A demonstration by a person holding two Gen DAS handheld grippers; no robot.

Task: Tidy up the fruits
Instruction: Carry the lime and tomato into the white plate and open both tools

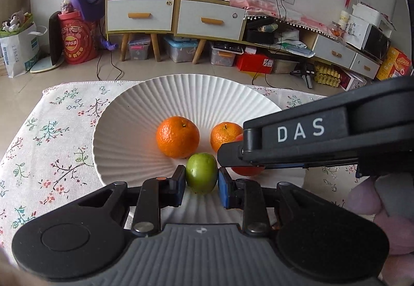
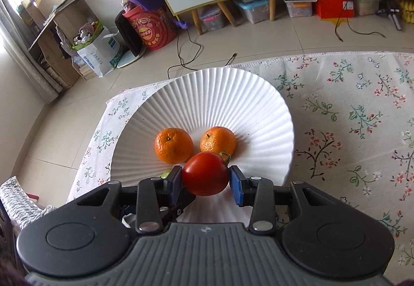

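Observation:
A white ribbed plate (image 1: pixel 124 115) (image 2: pixel 233 94) lies on a floral tablecloth. Two oranges rest in it: a larger one (image 1: pixel 178 137) (image 2: pixel 174 145) on the left and a smaller one (image 1: pixel 223 136) (image 2: pixel 218 142) to its right. My left gripper (image 1: pixel 201 178) is shut on a small green fruit (image 1: pixel 201 172), held over the plate's near side. Over the same side of the plate, the right gripper (image 2: pixel 205 177) is shut on a red tomato (image 2: pixel 205 173). In the left wrist view the right gripper's black body (image 1: pixel 297 141) reaches in from the right and covers most of the tomato (image 1: pixel 245 170).
The floral tablecloth (image 1: pixel 51 135) (image 2: pixel 362 109) covers the table, with its far edge just behind the plate. Beyond lies a tiled floor (image 2: pixel 233 37) with cables, a red drum (image 1: pixel 77 37) and shelving with drawers (image 1: pixel 160 14). A gloved hand (image 1: pixel 388 208) shows at the right.

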